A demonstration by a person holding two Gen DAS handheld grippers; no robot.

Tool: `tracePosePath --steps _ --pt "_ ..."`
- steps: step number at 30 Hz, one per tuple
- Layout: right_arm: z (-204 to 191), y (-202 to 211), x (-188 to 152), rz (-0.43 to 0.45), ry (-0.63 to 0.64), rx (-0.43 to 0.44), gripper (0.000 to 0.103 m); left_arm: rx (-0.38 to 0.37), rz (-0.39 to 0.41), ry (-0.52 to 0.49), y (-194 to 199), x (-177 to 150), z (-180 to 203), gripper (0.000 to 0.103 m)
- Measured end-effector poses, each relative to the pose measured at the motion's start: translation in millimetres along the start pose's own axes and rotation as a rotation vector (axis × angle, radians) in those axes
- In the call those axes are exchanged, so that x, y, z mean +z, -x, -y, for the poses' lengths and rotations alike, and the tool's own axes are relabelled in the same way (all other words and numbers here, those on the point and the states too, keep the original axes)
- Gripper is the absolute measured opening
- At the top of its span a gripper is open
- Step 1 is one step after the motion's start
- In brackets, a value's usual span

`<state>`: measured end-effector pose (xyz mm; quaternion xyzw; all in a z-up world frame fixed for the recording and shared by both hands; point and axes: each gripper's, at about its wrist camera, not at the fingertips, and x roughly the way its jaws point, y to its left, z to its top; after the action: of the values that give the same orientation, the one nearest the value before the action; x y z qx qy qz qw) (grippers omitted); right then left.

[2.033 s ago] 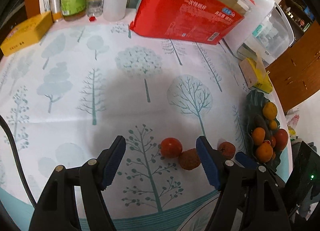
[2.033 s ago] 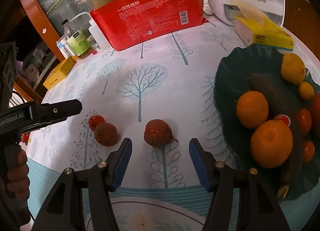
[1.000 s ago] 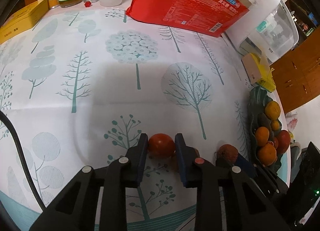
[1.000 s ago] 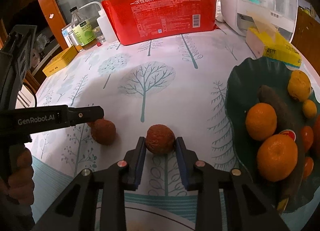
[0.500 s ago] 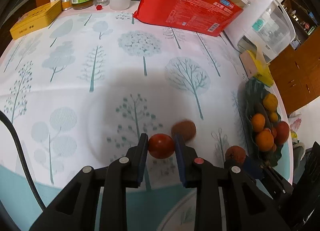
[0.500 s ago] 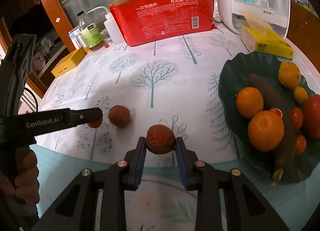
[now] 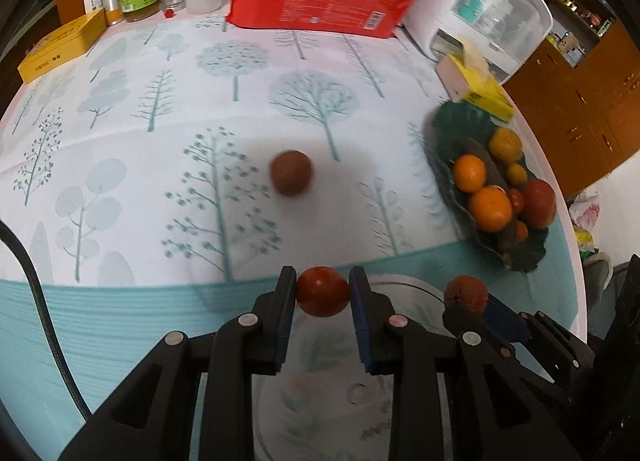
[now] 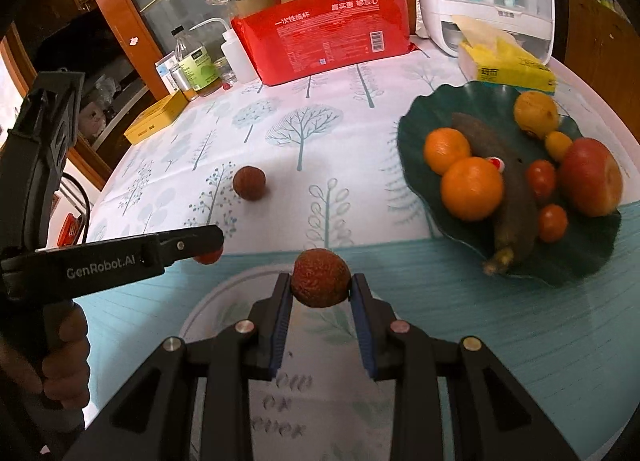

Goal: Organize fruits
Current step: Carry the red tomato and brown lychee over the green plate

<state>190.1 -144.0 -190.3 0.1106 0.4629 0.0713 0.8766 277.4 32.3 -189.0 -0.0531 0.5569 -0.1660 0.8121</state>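
Red and smooth, the small tomato sits pinched between the blue pads of our left gripper, clear of the tablecloth. Our right gripper is clamped on a rough brownish-red lychee, also lifted. Both fruits hang over the far edge of a pale printed plate lying directly beneath and toward us, so we judge the coming move is mostly straight down, not sideways. A second lychee lies loose on the tablecloth, ahead and left of our right gripper, nearer the left one. The dark green fruit dish sits well to the right. Blur makes the plate's pattern hard to read.
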Motion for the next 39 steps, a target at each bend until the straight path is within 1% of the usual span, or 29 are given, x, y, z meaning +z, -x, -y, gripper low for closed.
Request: tracePosePath --steps 3,7,15,24,32,35,39 --pt "8 9 -2 -0.003 0.01 0.005 0.03 -0.001 -0.001 -0.007 3 -6 16 0.025" --pt "24 22 -5 0.003 0.016 0.011 0.03 -0.001 0.002 -0.027 5 -13 47 0.025" --pt "67 44 0 0.009 0.041 0.03 0.03 -0.001 0.01 -0.017 7 -21 99 0.025" --pt "119 62 13 0.016 0.073 0.034 0.03 -0.027 0.049 -0.005 3 -14 154 0.025" --pt "158 72 23 0.032 0.076 0.039 0.03 -0.052 0.062 -0.015 -12 -5 199 0.025" --pt "172 73 26 0.035 0.075 0.046 0.03 -0.061 0.049 -0.01 -22 -1 211 0.025" --pt "185 68 29 0.019 0.071 0.052 0.03 -0.07 0.032 0.001 -36 2 222 0.025"
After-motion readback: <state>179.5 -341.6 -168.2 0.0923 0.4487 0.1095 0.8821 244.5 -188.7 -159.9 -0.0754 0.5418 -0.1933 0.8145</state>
